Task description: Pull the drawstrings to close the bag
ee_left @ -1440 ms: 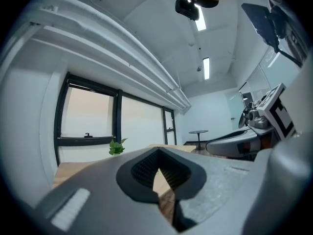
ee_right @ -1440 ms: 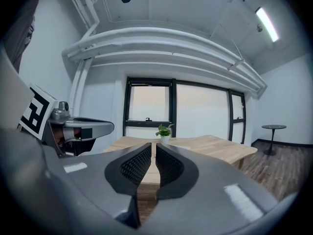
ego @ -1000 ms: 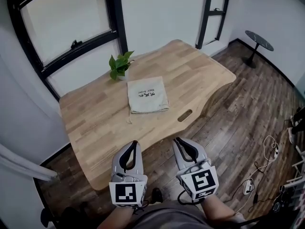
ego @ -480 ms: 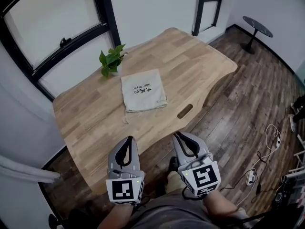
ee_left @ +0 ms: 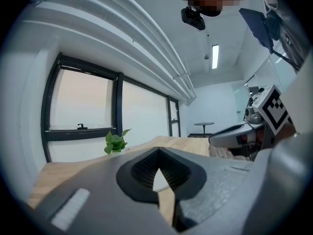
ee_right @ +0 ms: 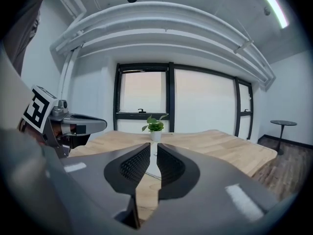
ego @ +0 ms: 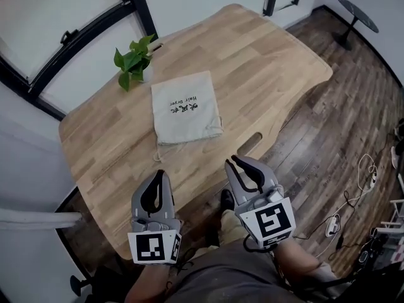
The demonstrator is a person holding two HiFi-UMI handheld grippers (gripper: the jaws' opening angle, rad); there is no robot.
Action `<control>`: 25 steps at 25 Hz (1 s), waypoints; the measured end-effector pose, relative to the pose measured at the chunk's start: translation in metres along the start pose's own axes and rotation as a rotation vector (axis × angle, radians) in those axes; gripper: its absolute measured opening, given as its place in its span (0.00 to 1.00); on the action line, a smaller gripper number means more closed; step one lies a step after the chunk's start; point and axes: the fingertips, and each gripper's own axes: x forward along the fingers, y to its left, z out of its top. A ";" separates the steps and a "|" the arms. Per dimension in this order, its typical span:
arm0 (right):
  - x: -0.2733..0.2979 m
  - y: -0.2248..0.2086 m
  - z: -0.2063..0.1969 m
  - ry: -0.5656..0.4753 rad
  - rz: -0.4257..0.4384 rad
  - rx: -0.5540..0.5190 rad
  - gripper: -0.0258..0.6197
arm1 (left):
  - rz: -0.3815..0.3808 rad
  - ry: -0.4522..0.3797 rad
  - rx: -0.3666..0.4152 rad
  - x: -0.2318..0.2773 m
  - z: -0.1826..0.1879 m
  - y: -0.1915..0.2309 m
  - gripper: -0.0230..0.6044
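Note:
A beige drawstring bag (ego: 185, 106) with dark print lies flat on the wooden table (ego: 265, 68). Its mouth faces me, and a thin cord (ego: 157, 153) trails off its near left corner. My left gripper (ego: 160, 172) hovers at the near table edge, shut and empty, a short way before the bag. My right gripper (ego: 235, 161) hangs beside it, jaws drawn together with only a thin slit and nothing in them. In the left gripper view, the left gripper (ee_left: 157, 152) frames a sliver of the bag (ee_left: 159, 181). The right gripper (ee_right: 153, 147) points at the bag (ee_right: 152, 164).
A small potted plant (ego: 130, 59) stands beyond the bag near the window; a slot (ego: 250, 143) is cut in the tabletop to the bag's right. A round side table (ego: 358, 5) and cables (ego: 365, 169) sit on the dark floor at right.
The head view has drawn nearer and tipped down, so the bag looks larger. Both grippers stay side by side at the near edge, still shut and empty.

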 end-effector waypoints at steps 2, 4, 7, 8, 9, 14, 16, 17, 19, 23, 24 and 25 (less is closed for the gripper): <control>0.016 -0.012 0.000 0.007 0.018 0.003 0.15 | 0.010 0.013 0.002 0.016 0.000 0.002 0.04; 0.029 -0.023 0.003 0.009 0.036 0.000 0.15 | 0.029 0.026 0.003 0.030 0.001 0.006 0.04; 0.047 -0.037 0.006 0.027 0.065 0.020 0.15 | 0.060 0.033 0.008 0.049 0.008 0.009 0.04; 0.053 -0.042 0.007 0.031 0.077 0.024 0.15 | 0.068 0.033 0.012 0.054 0.011 0.009 0.04; 0.058 -0.046 0.009 0.032 0.088 0.023 0.15 | 0.075 0.032 0.015 0.060 0.013 0.009 0.04; 0.083 -0.057 0.019 0.031 0.151 -0.013 0.17 | 0.115 0.017 0.017 0.081 0.027 0.014 0.04; 0.092 -0.060 0.022 0.031 0.173 -0.022 0.18 | 0.127 0.013 0.018 0.088 0.032 0.016 0.04; 0.096 -0.061 0.023 0.033 0.183 -0.025 0.18 | 0.129 0.014 0.018 0.091 0.033 0.017 0.04; 0.103 -0.061 0.022 0.046 0.205 -0.036 0.19 | 0.130 0.023 0.016 0.098 0.032 0.020 0.04; 0.122 -0.053 0.001 0.118 0.251 -0.036 0.19 | 0.131 0.059 -0.019 0.110 0.016 0.032 0.04; 0.127 -0.052 -0.007 0.142 0.256 -0.033 0.19 | 0.128 0.070 -0.027 0.113 0.010 0.035 0.04; 0.132 -0.051 -0.015 0.167 0.258 -0.031 0.19 | 0.122 0.080 -0.030 0.117 0.002 0.038 0.04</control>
